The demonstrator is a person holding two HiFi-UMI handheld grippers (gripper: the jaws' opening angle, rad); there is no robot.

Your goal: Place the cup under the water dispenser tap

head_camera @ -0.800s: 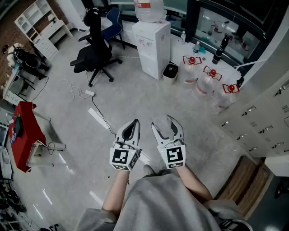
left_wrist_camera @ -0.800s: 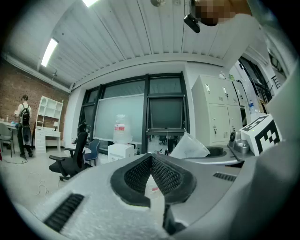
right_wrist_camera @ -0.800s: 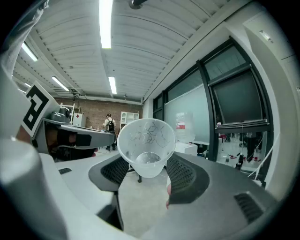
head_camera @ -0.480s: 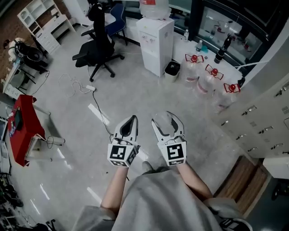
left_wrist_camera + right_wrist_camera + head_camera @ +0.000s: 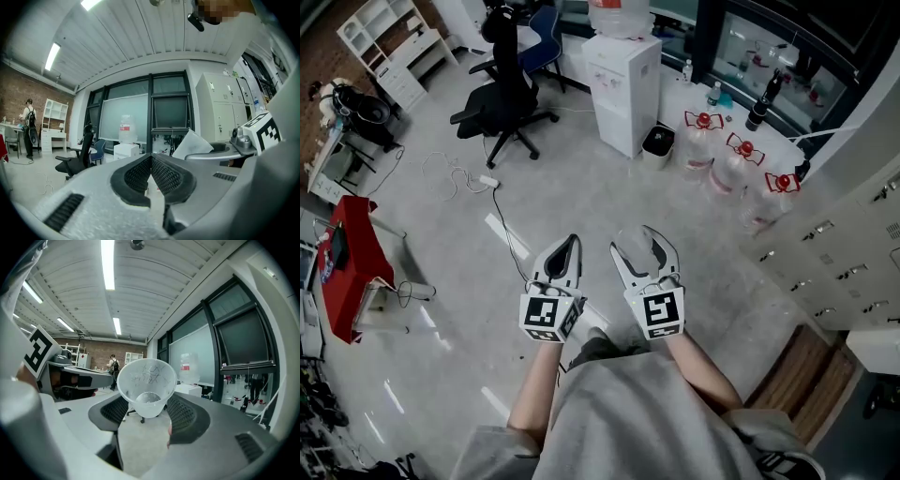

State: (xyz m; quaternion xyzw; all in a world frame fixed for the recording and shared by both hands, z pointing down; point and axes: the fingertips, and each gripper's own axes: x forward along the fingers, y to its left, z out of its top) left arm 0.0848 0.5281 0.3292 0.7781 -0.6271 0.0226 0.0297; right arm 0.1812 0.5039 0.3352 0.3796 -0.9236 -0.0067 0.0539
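Note:
A clear plastic cup (image 5: 639, 249) sits upright between the pads of my right gripper (image 5: 639, 246), which is shut on it. In the right gripper view the cup (image 5: 146, 386) fills the gap of the right gripper (image 5: 147, 401), rim up and empty. My left gripper (image 5: 571, 242) is held beside it, level, jaws shut on nothing; its pads meet in the left gripper view (image 5: 151, 163). The white water dispenser (image 5: 622, 89) with a bottle (image 5: 619, 15) on top stands far ahead across the floor. Its tap is too small to make out.
A black office chair (image 5: 500, 101) stands left of the dispenser, a small black bin (image 5: 654, 148) and three water jugs (image 5: 728, 165) to its right. A cable and power strip (image 5: 484, 184) lie on the floor. Lockers (image 5: 848, 253) line the right, a red table (image 5: 347, 272) the left.
Both grippers have moved a little forward toward the dispenser, side by side. The cup stays in the right gripper.

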